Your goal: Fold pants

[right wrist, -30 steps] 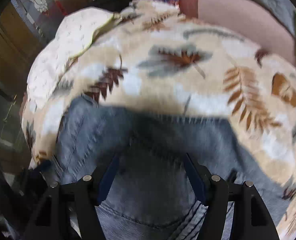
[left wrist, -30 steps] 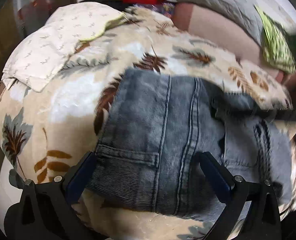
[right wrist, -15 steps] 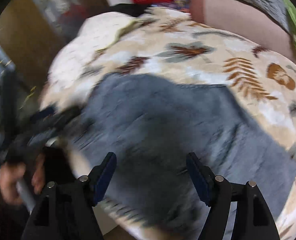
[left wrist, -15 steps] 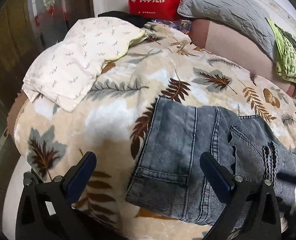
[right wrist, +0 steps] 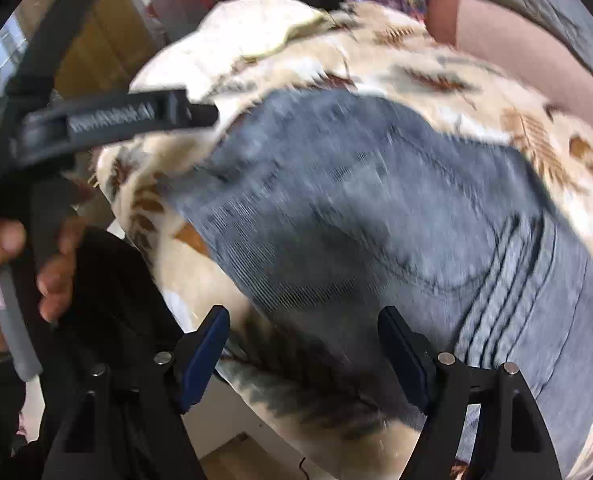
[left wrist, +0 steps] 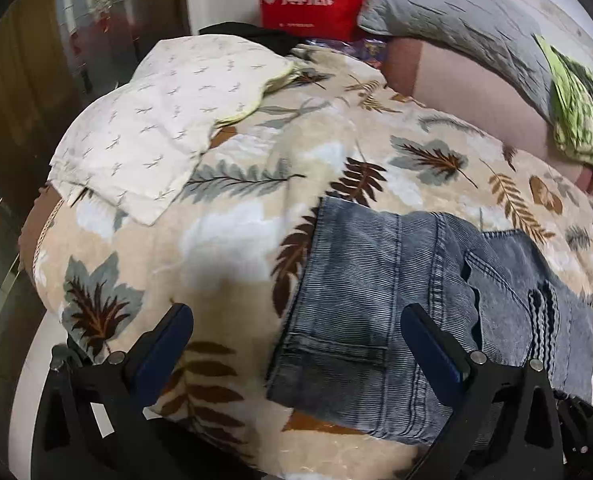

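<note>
While the folded blue-grey denim pants (left wrist: 380, 320) lie flat on the leaf-print blanket (left wrist: 236, 232), the left gripper (left wrist: 296, 344) hovers near their left edge, jaws spread wide and holding nothing. Over on the right wrist view, blurred, the right gripper (right wrist: 302, 350) also stands wide apart and empty above the near part of the pants (right wrist: 376, 208). The left gripper (right wrist: 108, 120) shows there too, gripped by a hand (right wrist: 56, 264). A white patterned cloth (left wrist: 164, 120) lies on the blanket's far left corner.
</note>
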A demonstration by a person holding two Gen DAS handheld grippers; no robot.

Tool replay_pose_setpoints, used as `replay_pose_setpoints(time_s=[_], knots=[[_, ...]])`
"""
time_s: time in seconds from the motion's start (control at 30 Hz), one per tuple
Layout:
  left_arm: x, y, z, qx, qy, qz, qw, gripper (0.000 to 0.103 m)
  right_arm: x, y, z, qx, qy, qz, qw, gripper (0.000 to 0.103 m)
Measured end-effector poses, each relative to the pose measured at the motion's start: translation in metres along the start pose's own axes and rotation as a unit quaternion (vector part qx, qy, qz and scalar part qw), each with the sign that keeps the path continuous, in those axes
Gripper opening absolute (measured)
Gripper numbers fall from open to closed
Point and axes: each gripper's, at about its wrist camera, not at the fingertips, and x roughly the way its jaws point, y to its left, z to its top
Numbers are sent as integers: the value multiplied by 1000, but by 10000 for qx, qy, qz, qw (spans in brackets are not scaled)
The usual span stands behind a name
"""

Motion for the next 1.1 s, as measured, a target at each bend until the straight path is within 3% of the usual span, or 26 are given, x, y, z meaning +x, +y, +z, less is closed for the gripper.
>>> replay_pose_setpoints(time_s=[0.07,0.13,0.23,0.33,0.4,0.47,0.53,0.6,0.7,0.87,0.97,1.07,1.1], knots=[[-1,-5,0,70,-30,-13,10000,103,-4,-4,-8,95,25,-38,9999,80],[-2,-9,0,104,-55,-24,9999,103,-22,-9,-6,212,-240,2,9995,80],[-1,-10,2,88,-33,-31,10000,103,-40,-9,6,130,-616,-644,9959,80],[0,-7,3,34,-23,-31,10000,103,-24,-16,19,105,-515,-968,9939,80],[2,-7,3,22,11,-7,10000,103,14,-11,17,-140,44,-1011,9948,78],[3,-7,2,63,34,11,10000,103,19,-7,16,-302,-114,-1081,9936,81],[3,-9,2,81,27,26,10000,103,10,-16,21,-26,-38,-872,9962,81],[4,-11,2,92,45,-16,9999,103,-12,-26,19,169,-282,-762,9965,81],[2,-19,0,153,42,-82,9998,103,-45,-42,3,430,-678,-707,9943,81],[-2,-38,-7,312,46,-246,9992,103,-94,-118,-54,1599,-909,-989,9780,81],[6,-62,-19,633,168,-245,9976,103,-99,-161,-87,2152,-740,-1347,9644,81],[28,-86,-35,1092,408,10,9932,103,-61,-180,-106,2153,43,-1608,9632,81],[36,-89,-39,1206,498,110,9914,103,-62,-177,-109,2036,-119,-1693,9642,82]])
